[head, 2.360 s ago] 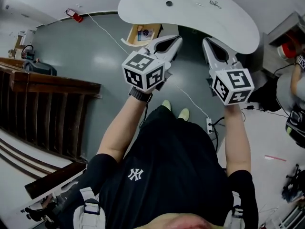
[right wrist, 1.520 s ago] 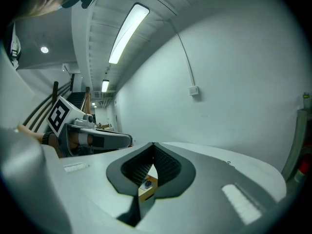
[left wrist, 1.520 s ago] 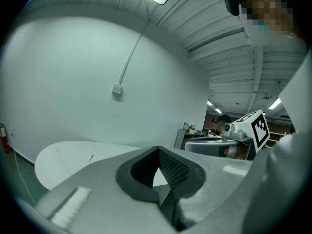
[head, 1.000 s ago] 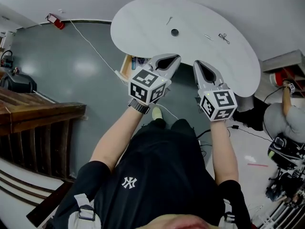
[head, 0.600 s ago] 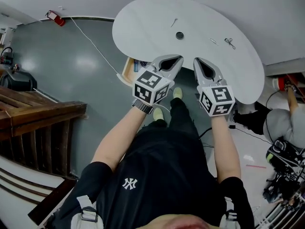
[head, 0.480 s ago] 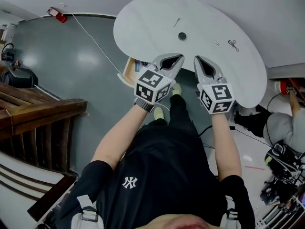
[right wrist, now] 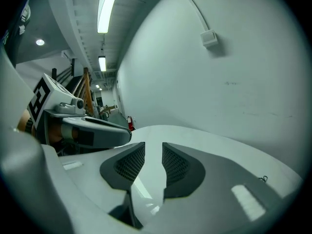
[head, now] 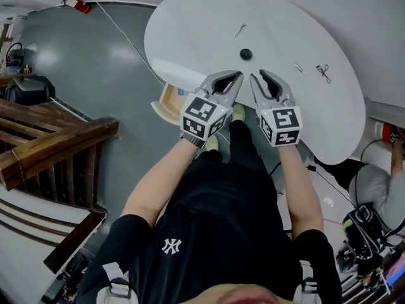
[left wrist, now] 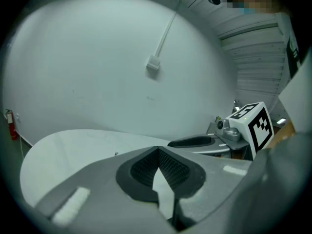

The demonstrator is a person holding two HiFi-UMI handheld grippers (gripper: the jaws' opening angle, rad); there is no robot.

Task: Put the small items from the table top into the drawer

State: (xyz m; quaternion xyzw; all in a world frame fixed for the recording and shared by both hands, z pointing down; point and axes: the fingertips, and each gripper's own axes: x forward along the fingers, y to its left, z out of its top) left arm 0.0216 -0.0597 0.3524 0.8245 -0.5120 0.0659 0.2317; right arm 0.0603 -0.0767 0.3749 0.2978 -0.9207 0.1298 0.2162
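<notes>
A white oval table (head: 202,24) carries several small items: a thin nail (head: 240,30), a black round piece (head: 245,54), a small silver piece (head: 297,67) and a dark wire clip (head: 324,72). An open wooden drawer (head: 167,102) juts out under the table's near left edge. Side by side over the near edge are my left gripper (head: 236,76) and my right gripper (head: 258,76), just short of the black piece. The left gripper (left wrist: 157,150) is shut and empty. The right gripper (right wrist: 153,152) has just been opening, with nothing between its pads.
A wooden railing (head: 57,144) stands at the left on the grey floor. A red fire extinguisher (head: 76,3) and a white cable (head: 126,37) lie beyond the table's left end. A person (head: 376,189) sits by equipment at the right.
Both grippers have moved forward and down to the table's near edge. The right gripper's jaws have parted. The table now sits closer in the head view.
</notes>
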